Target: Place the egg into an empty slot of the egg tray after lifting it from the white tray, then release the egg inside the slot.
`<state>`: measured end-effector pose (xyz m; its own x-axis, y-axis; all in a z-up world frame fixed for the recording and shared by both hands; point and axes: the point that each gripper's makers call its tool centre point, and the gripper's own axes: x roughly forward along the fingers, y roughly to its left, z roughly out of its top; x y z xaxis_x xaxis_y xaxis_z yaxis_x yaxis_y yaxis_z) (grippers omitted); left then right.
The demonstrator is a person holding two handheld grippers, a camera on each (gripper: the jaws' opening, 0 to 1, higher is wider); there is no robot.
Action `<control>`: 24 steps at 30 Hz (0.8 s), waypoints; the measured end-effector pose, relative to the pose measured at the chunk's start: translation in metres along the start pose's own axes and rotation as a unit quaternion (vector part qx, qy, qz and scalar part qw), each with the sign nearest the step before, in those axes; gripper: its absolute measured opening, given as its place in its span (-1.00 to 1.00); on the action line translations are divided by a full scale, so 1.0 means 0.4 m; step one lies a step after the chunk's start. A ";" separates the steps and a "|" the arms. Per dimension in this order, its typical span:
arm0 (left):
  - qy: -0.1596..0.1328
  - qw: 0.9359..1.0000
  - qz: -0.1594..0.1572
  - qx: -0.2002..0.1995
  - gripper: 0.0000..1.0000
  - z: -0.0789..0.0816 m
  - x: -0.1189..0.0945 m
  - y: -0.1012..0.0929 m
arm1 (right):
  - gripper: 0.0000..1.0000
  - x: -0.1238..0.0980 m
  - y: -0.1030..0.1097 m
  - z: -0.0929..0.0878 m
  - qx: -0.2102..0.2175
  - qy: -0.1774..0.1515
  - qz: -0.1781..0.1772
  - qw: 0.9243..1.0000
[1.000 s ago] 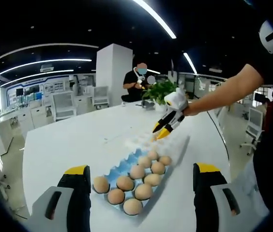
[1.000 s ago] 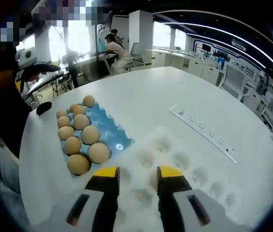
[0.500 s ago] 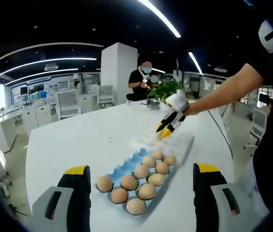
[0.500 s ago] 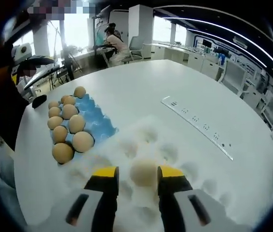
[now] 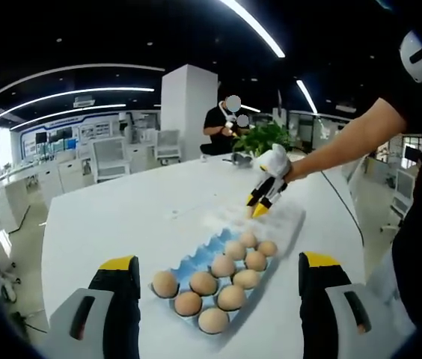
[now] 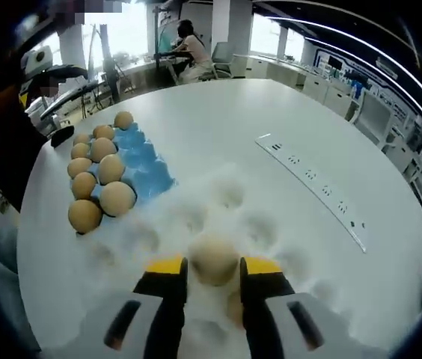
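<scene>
The white table [image 5: 121,213] filled the lower half of both views, largest of all. In the left gripper view, the person's right arm [image 5: 346,142] stretched in from 3 o'clock toward the centre, the forearm nearly level and dipping slightly at the wrist. At its end the right gripper [image 5: 258,206] pointed steeply down at the white tray [image 5: 289,217], its yellow tips close together at the tray's far end.

The blue egg tray [image 5: 196,258] lay just below centre in that view, touching the white tray's near edge, with brown eggs [image 5: 232,297] in most of its slots. In the right gripper view it sat at 9 o'clock, with some bare blue slots on the side facing the white tray.

The left gripper [image 5: 215,273] hovered over the table short of the egg tray, jaws wide apart and holding nothing.

In the right gripper view, the egg [image 6: 213,259] sat between the yellow-tipped jaws at 6 o'clock, gripped on both sides, directly over the white tray's hollows. A white power strip [image 6: 312,191] lay at 2 o'clock.
</scene>
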<state>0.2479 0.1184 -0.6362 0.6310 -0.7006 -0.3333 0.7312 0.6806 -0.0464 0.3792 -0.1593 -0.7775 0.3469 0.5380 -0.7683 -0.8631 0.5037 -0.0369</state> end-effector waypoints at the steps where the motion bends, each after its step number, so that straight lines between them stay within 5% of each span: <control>1: 0.001 1.000 0.001 0.000 0.80 0.000 0.000 0.000 | -0.41 0.000 0.000 0.002 -0.004 -0.002 0.000 1.000; 24: -0.005 1.000 0.017 -0.005 0.80 0.019 0.000 -0.022 | -0.44 -0.006 0.000 0.012 -0.006 -0.017 0.013 1.000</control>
<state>0.2433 0.1108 -0.6285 0.6577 -0.6793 -0.3254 0.7072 0.7057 -0.0439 0.3802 -0.1573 -0.7727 0.3364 0.5744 -0.7463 -0.8767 0.4804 -0.0254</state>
